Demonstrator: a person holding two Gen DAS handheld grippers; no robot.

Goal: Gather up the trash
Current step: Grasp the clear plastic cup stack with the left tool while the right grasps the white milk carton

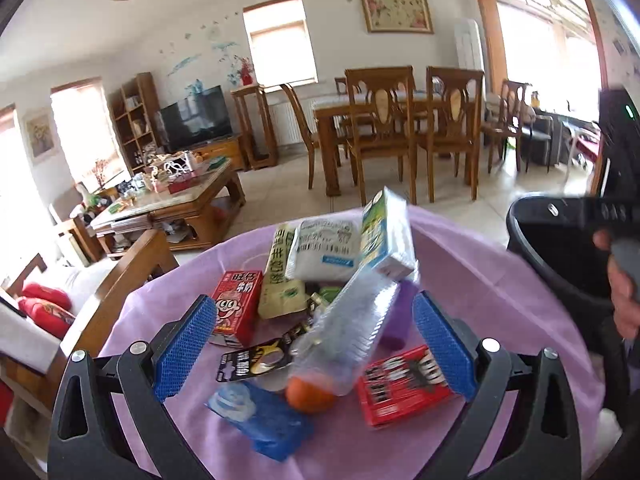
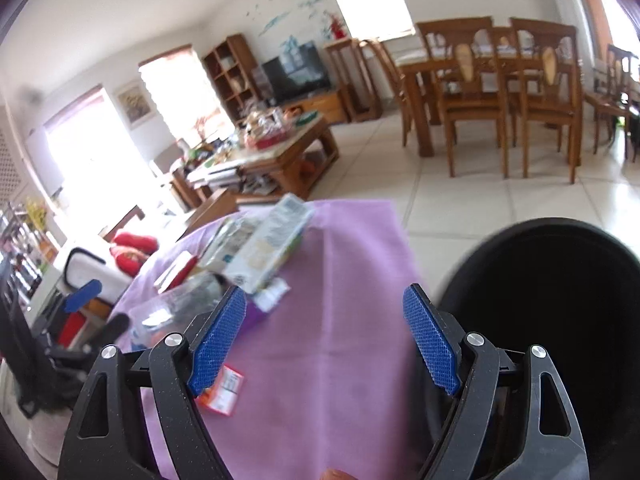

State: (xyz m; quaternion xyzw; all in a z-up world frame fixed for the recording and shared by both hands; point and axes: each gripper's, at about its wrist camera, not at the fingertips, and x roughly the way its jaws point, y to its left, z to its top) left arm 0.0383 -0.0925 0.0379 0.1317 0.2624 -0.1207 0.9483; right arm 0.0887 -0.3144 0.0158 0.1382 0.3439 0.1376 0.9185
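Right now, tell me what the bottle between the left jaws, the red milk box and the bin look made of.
Bottle: thin clear plastic, ribbed and glossy; things show through it. Red milk box: printed carton board, by its sharp folded edges and smooth coating. Bin: probably hard black plastic with a smooth, rounded rim, though blur leaves that open.

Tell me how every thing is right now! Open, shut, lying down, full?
left claw: open, holding nothing.
right claw: open, holding nothing.
plastic bottle: lying tilted on the pile.
red milk carton: lying down.
black bin: open; contents hidden.
purple cloth: spread flat.
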